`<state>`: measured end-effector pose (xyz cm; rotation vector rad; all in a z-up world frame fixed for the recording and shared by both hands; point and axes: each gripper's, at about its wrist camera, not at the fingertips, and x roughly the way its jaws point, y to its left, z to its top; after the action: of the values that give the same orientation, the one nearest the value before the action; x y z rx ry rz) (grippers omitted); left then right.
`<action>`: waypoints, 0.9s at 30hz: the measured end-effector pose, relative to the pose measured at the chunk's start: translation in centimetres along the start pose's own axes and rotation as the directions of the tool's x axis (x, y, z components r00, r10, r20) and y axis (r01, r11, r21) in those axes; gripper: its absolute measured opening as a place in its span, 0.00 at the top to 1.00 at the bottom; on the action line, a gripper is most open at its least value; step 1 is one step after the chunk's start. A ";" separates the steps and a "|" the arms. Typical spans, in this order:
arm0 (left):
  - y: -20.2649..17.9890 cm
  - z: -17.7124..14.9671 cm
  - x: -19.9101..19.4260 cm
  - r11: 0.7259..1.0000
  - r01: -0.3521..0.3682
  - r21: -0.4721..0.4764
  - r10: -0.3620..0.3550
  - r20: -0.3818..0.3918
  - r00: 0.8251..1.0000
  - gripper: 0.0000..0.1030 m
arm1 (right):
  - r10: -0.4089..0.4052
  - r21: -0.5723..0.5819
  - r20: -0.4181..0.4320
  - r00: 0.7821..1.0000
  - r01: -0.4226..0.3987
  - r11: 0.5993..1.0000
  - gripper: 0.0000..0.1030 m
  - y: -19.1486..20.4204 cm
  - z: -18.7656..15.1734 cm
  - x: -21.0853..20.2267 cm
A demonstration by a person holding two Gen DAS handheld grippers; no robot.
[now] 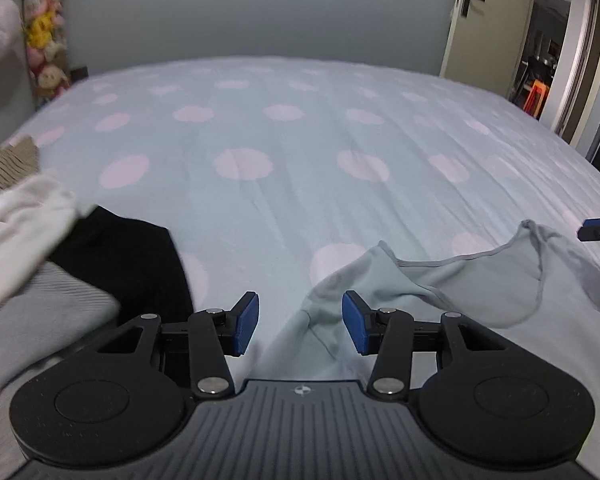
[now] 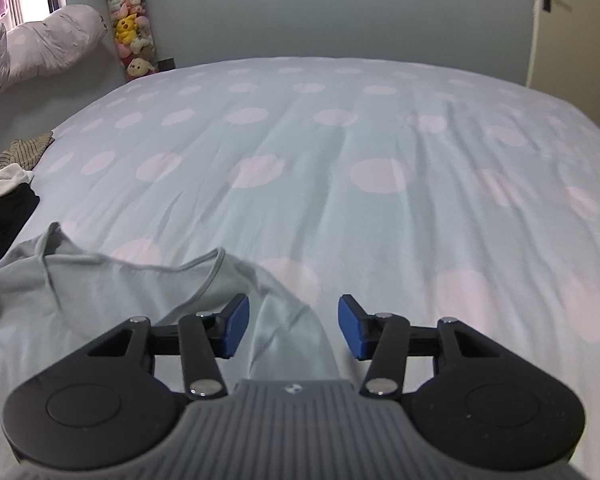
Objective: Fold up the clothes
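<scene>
Pale grey-blue sleeveless top (image 1: 440, 292) lies flat on bed with pale blue, pink-spotted sheet (image 1: 284, 140). Left claw (image 1: 300, 324) stands apart over one shoulder strap; right claw (image 2: 294, 326) apart over the other. Pads not pressing cloth.

Left gripper (image 1: 300, 326) angles downward, its blue pads (image 1: 246, 324) standing apart with a clear gap and pressing on nothing. Right gripper (image 2: 294, 328) tilts down the same way, blue pads (image 2: 350, 328) likewise parted and gripping nothing. In the left wrist view, the right gripper's blue-tipped finger pokes in at the right edge, so the two sit side by side.
</scene>
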<state>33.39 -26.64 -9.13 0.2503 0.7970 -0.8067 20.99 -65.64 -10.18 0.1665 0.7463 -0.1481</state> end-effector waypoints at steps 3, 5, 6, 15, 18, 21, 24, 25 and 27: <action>0.1 0.0 1.8 1.000 0.009 -0.009 -0.010 -0.042 0.999 0.57 | 0.023 0.013 -0.017 1.000 -0.023 1.000 0.51 -0.5 0.5 2.3; 0.1 -0.4 2.7 1.000 0.021 -0.009 -0.021 -0.074 0.997 0.67 | 0.036 0.027 -0.033 0.999 -0.035 0.999 0.51 -0.9 0.4 3.3; -0.1 -0.6 3.1 1.000 0.021 -0.001 -0.021 -0.082 0.996 0.71 | 0.042 0.037 -0.040 0.998 -0.041 0.998 0.55 -1.1 0.2 3.6; -0.8 0.9 1.4 0.999 -0.017 0.040 0.017 0.020 1.000 0.96 | 0.070 0.038 0.009 0.997 -0.071 0.997 0.93 -0.9 0.5 2.8; -0.8 2.9 0.7 0.996 -0.040 0.079 0.037 0.048 0.998 0.96 | 0.048 0.013 0.044 0.998 -0.048 0.999 0.93 -0.7 2.1 2.0; -1.3 4.0 1.9 0.984 -0.086 0.153 0.084 0.019 0.996 0.96 | 0.020 -0.024 0.022 1.000 -0.019 1.000 0.93 -0.2 3.0 2.7; -1.8 3.7 4.1 0.974 -0.109 0.197 0.118 -0.036 0.992 0.96 | -0.008 -0.043 -0.014 1.000 0.007 0.999 0.93 0.2 3.0 4.0; -1.9 3.4 4.8 0.971 -0.114 0.208 0.127 -0.052 0.991 0.96 | -0.011 -0.040 -0.023 1.000 0.010 0.999 0.93 0.2 2.8 4.4; -2.0 2.6 5.9 0.969 -0.120 0.217 0.140 -0.079 0.987 0.94 | -0.005 -0.038 -0.040 0.999 0.004 0.999 0.92 0.3 2.5 4.9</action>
<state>35.85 -32.52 -11.37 0.5290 0.7745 -0.7605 26.20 -66.19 -11.70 0.1322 0.7892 -0.1351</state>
